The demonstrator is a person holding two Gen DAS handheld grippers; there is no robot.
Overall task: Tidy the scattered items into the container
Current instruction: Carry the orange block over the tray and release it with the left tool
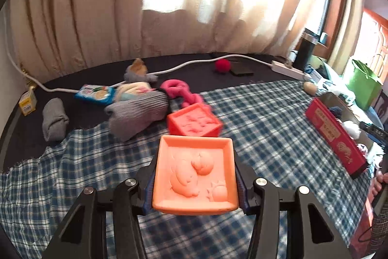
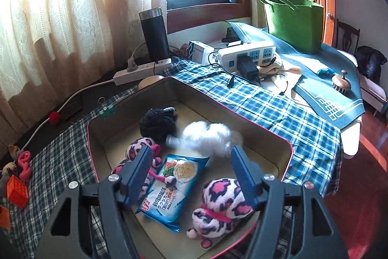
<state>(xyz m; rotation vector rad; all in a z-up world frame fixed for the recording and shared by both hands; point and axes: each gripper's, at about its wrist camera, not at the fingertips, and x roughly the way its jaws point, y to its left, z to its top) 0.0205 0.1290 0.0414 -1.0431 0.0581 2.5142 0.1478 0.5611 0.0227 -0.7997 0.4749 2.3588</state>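
Note:
My left gripper (image 1: 195, 182) is shut on an orange square mould (image 1: 195, 176), held above the checked cloth. Ahead of it lie a red mould block (image 1: 194, 124), a grey sock (image 1: 137, 113), a pink toy (image 1: 180, 91), a blue snack packet (image 1: 94, 94) and a rolled grey sock (image 1: 53, 121). The red-sided container (image 1: 335, 135) sits at the right. In the right wrist view my right gripper (image 2: 191, 165) hangs open over the container (image 2: 266, 132), which holds a white fluffy item (image 2: 211, 135), a black fuzzy ball (image 2: 157, 124), a cracker packet (image 2: 173, 186) and leopard plush toys (image 2: 223, 203).
A white power strip (image 2: 143, 71) with its cable, a black tumbler (image 2: 155, 34), a second socket block (image 2: 247, 54) and a green felt bag (image 2: 293, 21) stand beyond the container. A red ball (image 1: 222, 65) and a dark phone (image 1: 241, 71) lie at the back.

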